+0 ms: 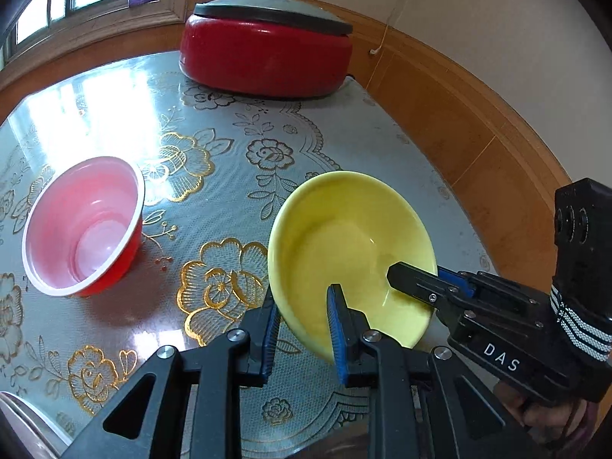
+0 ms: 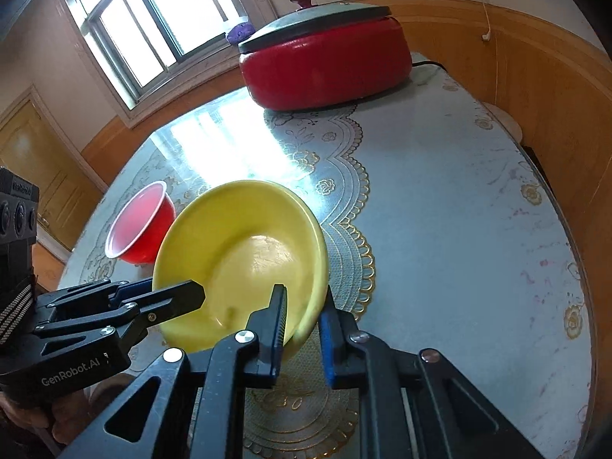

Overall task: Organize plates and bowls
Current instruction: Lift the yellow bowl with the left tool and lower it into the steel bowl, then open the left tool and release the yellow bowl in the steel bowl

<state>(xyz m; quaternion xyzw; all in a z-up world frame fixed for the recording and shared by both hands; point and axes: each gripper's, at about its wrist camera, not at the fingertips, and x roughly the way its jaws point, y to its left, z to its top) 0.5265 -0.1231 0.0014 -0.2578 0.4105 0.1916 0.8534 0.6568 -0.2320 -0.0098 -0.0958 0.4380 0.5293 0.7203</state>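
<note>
Together, left gripper [image 1: 304, 334] and right gripper [image 2: 302, 329] straddle the tilted yellow bowl's [image 1: 344, 237] rim.

Glossy yellow bowl [image 1: 344, 237], shiny plastic red bowl [image 1: 84, 225], glossy tablecloth [image 1: 229, 160]

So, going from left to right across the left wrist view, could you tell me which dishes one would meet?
Red bowl → yellow bowl, with the red pot at the back, sitting between them.
</note>
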